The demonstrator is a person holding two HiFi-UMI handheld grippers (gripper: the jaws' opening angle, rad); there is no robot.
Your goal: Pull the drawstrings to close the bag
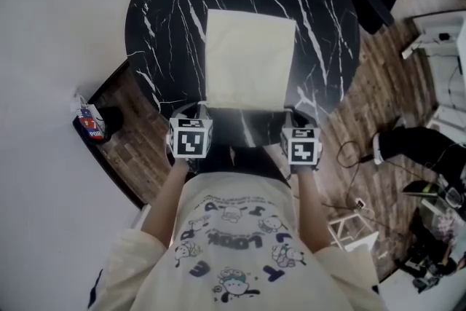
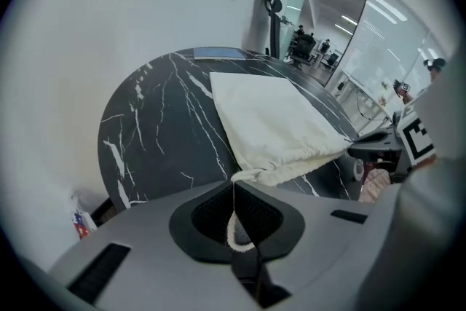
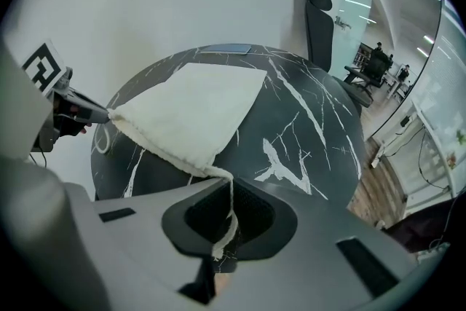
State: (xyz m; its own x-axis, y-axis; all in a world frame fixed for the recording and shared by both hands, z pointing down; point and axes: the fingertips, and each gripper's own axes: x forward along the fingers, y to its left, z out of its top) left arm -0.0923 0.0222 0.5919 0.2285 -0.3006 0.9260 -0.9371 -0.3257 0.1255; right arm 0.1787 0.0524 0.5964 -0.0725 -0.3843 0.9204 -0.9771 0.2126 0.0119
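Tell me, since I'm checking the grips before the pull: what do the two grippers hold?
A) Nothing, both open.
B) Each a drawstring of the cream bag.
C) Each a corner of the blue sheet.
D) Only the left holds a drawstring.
B: the left gripper and right gripper each have jaws shut on a drawstring off the cream bag.

Bag (image 1: 250, 58): cream cloth, matt, soft fuzzy weave, puckered along the hem. Left drawstring (image 2: 234, 204) & right drawstring (image 3: 230, 209): pale twisted cord; the right one is seen frayed at its end. Table (image 1: 160, 11): black stone-look top w/ white veins, smooth, faint sheen. Left gripper (image 2: 234, 184) & right gripper (image 3: 231, 184): shells are made of grey matt plastic, pads (image 2: 207, 215) black, finely textured. Floor (image 1: 368, 80): brown wood planks.
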